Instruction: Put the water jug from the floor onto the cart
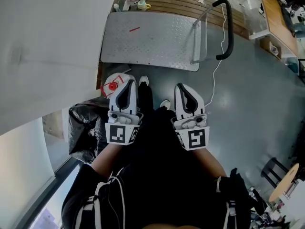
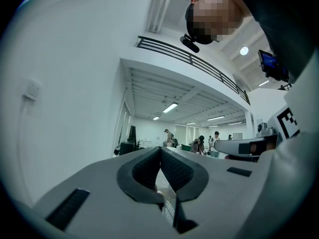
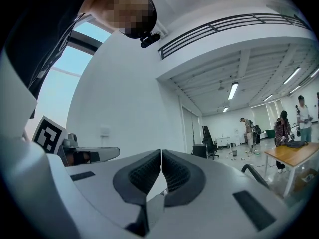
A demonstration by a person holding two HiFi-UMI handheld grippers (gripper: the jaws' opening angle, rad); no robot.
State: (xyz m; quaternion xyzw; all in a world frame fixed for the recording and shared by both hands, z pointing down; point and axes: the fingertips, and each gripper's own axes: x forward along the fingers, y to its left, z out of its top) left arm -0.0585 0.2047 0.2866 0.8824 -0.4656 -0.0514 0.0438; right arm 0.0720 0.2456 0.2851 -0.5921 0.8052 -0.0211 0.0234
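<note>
At your left in the head view: white wall (image 1: 43, 42), with a crumpled black plastic bag (image 1: 83, 125) at its foot. The grey floor (image 1: 248, 104) carries a thin white cable (image 1: 214, 78). Wooden slats (image 1: 176, 1) lie at the top and a wooden table (image 1: 279, 20) at top right. A round wooden table (image 1: 285, 182) stands beside a black stool (image 1: 270, 170) at lower right. In the right gripper view you see a balcony railing (image 3: 234, 26), a lit ceiling lamp (image 3: 233, 90), an office chair (image 3: 208, 143) and people (image 3: 247, 131) far off.

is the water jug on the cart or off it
Off. In the head view the water jug sits on the floor by the near left corner of the cart; its deck holds only a red mark.
</note>
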